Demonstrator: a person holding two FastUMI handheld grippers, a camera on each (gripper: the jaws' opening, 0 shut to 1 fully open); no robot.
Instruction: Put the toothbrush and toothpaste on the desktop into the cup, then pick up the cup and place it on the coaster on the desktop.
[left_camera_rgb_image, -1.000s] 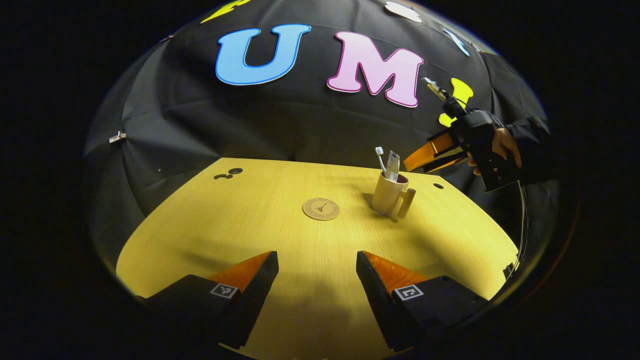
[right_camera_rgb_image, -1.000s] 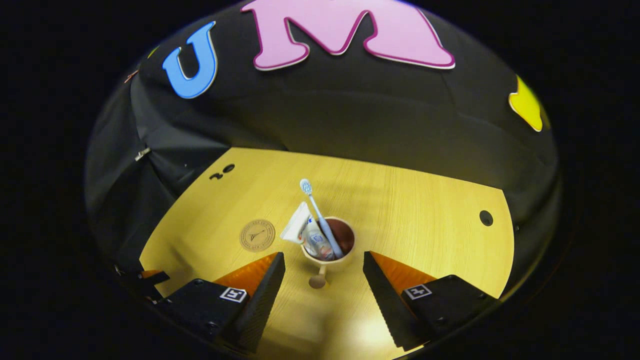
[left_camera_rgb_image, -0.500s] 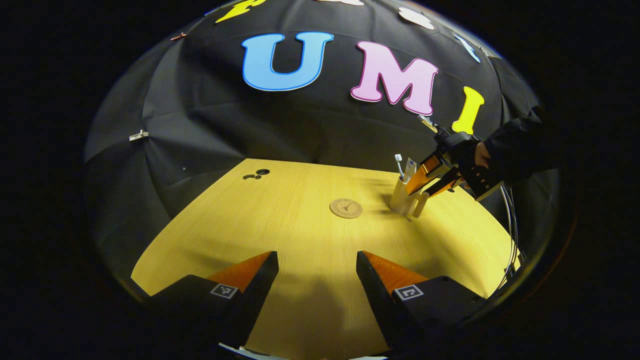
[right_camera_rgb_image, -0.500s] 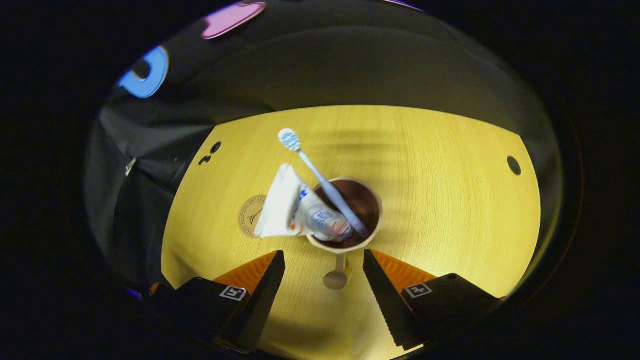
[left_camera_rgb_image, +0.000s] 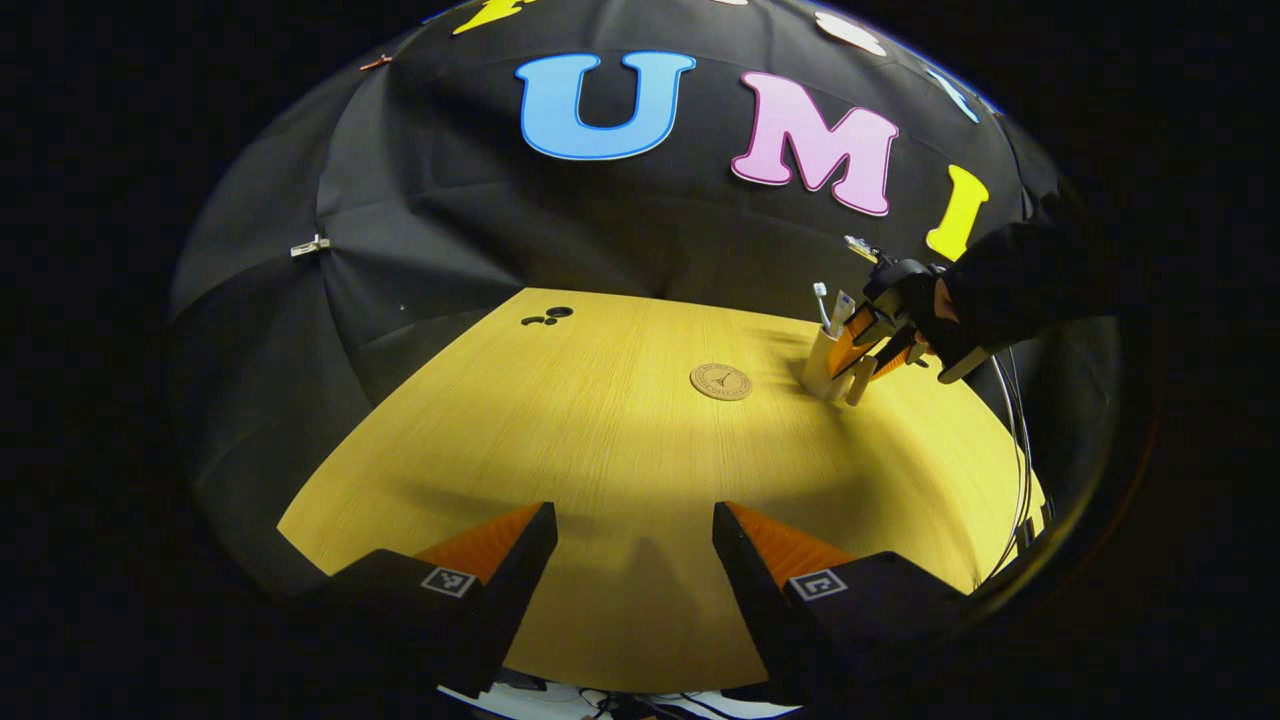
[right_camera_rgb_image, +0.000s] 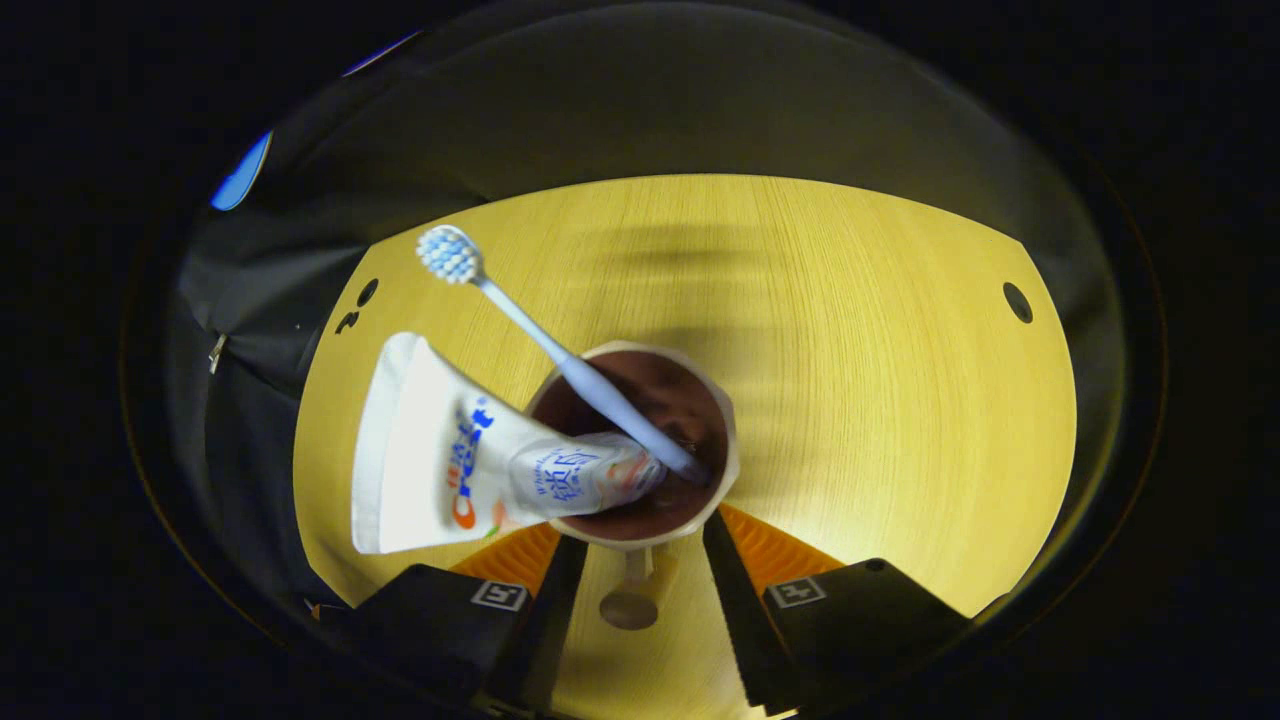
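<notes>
— What am I looking at closest in, on your right side?

— In the right gripper view I'm seeing the right gripper (right_camera_rgb_image: 634, 560) sitting low over the desk (right_camera_rgb_image: 880, 400), its two fingers flanking the handle (right_camera_rgb_image: 630, 600) of the cup (right_camera_rgb_image: 640, 530). They are standing near the handle on either side, but I cannot tell whether both are pressing on it — the cup's rim is hiding the tips. Just beyond, I'm looking straight down into the cup: the toothpaste (right_camera_rgb_image: 470, 460) is leaning out over the rim to the left, and the toothbrush (right_camera_rgb_image: 560, 350) is slanting up and away with its bristle head farthest from me.

— And the left?

— In the left gripper view the left gripper (left_camera_rgb_image: 634, 555) is hovering spread apart over the near edge of the desk, gripping nothing. Farther out I'm seeing the round coaster (left_camera_rgb_image: 720, 381) lying flat and bare. Just to its right the cup is standing upright on the desk, not on the coaster, with brush and tube poking up. Behind it a hand (left_camera_rgb_image: 940, 305) in a dark sleeve (left_camera_rgb_image: 1020, 280) is holding the right gripper against the cup.
</notes>
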